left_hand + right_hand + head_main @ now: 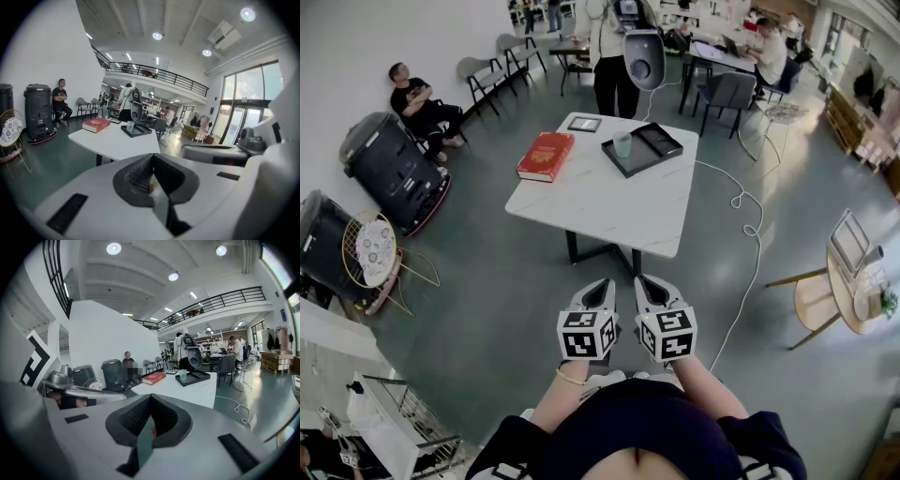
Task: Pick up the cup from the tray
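Two tongs (602, 286) (645, 283) (both closed) — one cup (622, 144)

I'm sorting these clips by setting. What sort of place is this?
Probably a large open-plan office or shared workspace: a person seated at a desk, a railed upper gallery, and chairs lined along the wall.

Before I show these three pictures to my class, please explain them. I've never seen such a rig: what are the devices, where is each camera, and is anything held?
There is no robot. A person holds a left hand-held gripper and a right hand-held gripper. One picture looks down from a head camera; the other two come from a camera on each hand-held gripper. Both are shut and empty, away from the white table, which carries a red book and a black tray with a pale cup in it.
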`<state>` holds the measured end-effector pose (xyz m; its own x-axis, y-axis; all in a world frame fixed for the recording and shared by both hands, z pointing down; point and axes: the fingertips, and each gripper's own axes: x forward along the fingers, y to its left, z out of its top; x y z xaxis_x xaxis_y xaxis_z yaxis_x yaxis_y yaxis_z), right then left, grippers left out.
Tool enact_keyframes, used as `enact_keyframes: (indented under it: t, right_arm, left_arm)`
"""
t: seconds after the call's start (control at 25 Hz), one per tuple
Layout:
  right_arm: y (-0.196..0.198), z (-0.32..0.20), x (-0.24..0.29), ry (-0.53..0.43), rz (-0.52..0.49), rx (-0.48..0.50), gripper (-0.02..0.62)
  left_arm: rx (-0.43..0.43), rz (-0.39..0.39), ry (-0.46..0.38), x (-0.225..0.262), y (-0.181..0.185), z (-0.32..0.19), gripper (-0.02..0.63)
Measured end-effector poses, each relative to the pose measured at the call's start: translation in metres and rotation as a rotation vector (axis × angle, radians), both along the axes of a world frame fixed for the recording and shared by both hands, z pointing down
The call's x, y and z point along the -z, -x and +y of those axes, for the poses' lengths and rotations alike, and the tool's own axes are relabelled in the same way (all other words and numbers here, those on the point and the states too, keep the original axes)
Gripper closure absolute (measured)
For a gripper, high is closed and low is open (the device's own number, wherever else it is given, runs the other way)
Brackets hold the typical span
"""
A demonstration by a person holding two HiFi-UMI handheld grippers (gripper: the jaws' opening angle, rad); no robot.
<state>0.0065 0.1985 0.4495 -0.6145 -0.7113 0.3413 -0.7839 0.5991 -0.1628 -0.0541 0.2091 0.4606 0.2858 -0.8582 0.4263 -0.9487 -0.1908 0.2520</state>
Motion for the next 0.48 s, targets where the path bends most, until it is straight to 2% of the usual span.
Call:
enact_keyframes:
  t: [0.48]
  right_arm:
    - [0.0040, -0.0043, -0.0009, 0.002, -0.004, 0.003, 0.584]
  left_arm:
    - [0.004, -0.004, -0.006, 0.0023, 0.0051, -0.0051, 0.597]
